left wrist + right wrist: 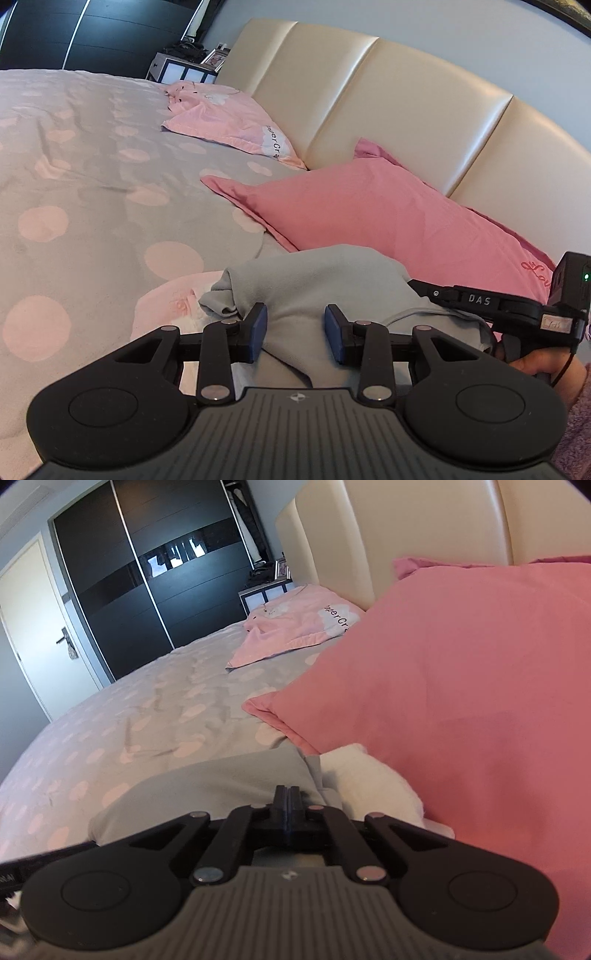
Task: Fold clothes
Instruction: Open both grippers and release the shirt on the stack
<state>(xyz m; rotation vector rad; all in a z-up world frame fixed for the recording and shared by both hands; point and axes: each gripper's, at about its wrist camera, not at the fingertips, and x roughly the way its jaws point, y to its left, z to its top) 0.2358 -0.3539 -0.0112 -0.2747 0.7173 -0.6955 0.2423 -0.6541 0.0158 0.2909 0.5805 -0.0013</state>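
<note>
On the bed with grey dotted cover [92, 177], a soft grey cloth garment [314, 280] lies bunched beside a pink pillow [388, 214]. Left hand-held gripper [296, 334] pinches its fold; right hand-held gripper [287, 798] is pressed together at its edge.

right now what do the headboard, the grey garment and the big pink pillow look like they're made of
Headboard: cream leather or leatherette, probably; padded panels with a soft sheen.
Grey garment: matte knit, perhaps cotton jersey; it slumps in soft folds.
Big pink pillow: plain woven cotton-like case, matte with fine creases.
</note>
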